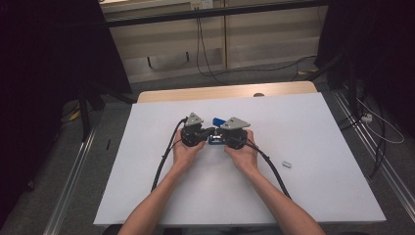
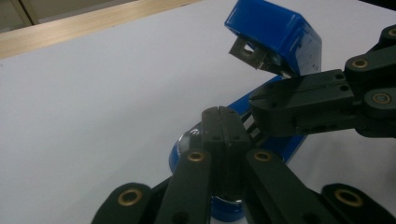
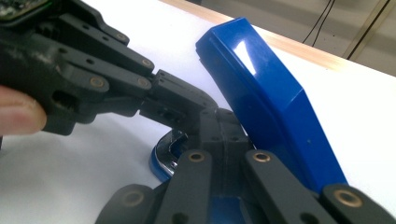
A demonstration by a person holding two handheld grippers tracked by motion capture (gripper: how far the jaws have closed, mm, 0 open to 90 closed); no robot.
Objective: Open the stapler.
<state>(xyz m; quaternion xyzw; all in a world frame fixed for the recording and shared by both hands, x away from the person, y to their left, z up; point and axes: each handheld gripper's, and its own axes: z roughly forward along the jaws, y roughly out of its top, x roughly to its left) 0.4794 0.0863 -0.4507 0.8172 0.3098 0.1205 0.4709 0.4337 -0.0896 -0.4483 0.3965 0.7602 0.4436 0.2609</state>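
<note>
White tabletop mid-centre holds my blue stapler [image 2: 275, 42], already hinged open; my left gripper [image 2: 223, 122] and right gripper [image 3: 218, 125] both look pinched together at its base, so I judge reloading remains.

A table [image 1: 313, 196] covered by a white sheet is seen, with a strip of light wood left bare along its far edge. A blue stapler [image 1: 216, 138] is found near the middle of the sheet, its lid raised. A small pale object [image 1: 287, 164] lies well apart, toward the right.
</note>
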